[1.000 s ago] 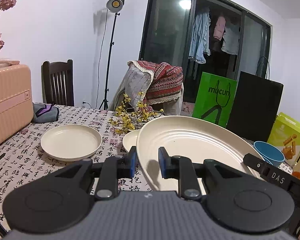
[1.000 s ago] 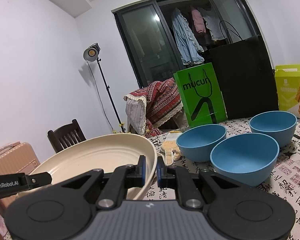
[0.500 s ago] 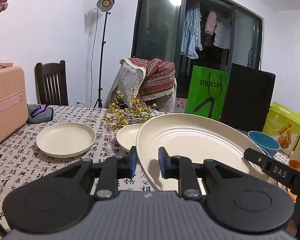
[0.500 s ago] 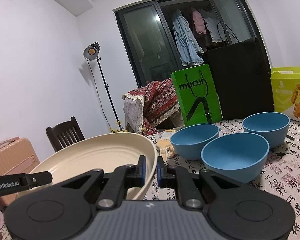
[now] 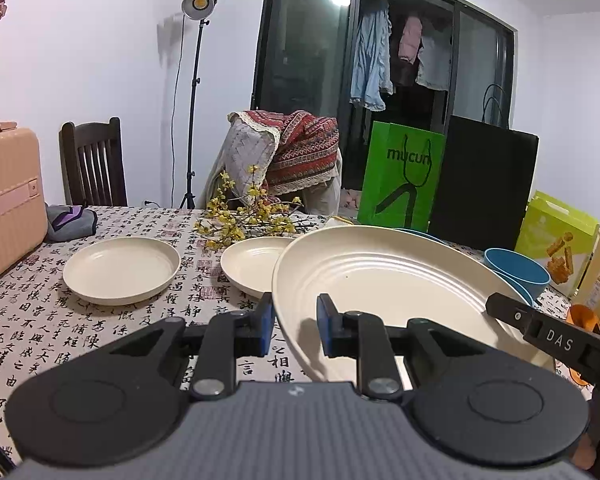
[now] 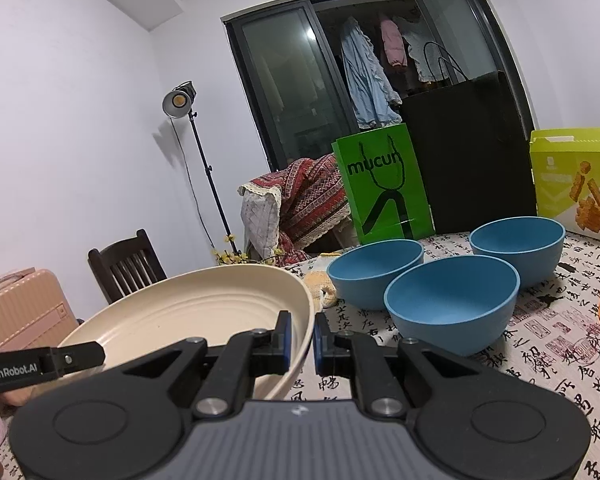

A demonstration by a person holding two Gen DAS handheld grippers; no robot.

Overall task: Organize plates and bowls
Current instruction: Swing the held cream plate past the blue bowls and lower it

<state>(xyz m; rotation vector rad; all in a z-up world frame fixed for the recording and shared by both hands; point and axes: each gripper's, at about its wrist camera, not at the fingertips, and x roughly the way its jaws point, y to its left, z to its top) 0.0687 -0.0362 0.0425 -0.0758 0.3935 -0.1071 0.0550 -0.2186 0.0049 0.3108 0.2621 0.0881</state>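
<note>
You held the large plate (image 5: pixel 380 276) gripped in both grippers' fingers (image 5: pixel 265 320); beyond it stood two small plates (image 5: pixel 120 268) and three blue bowls (image 6: pixel 452 300).

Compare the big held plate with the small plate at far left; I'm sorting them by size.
The big plate is wider, with concentric ridges; the small plate has a plain flat base. The big plate is raised and tilted, gripped at opposite rims by both tools; the small one lies flat on the table. Both are cream and round.

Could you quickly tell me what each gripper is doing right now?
Left gripper: shut on the large ridged cream plate.
Right gripper: shut on the same plate's opposite rim.
</note>
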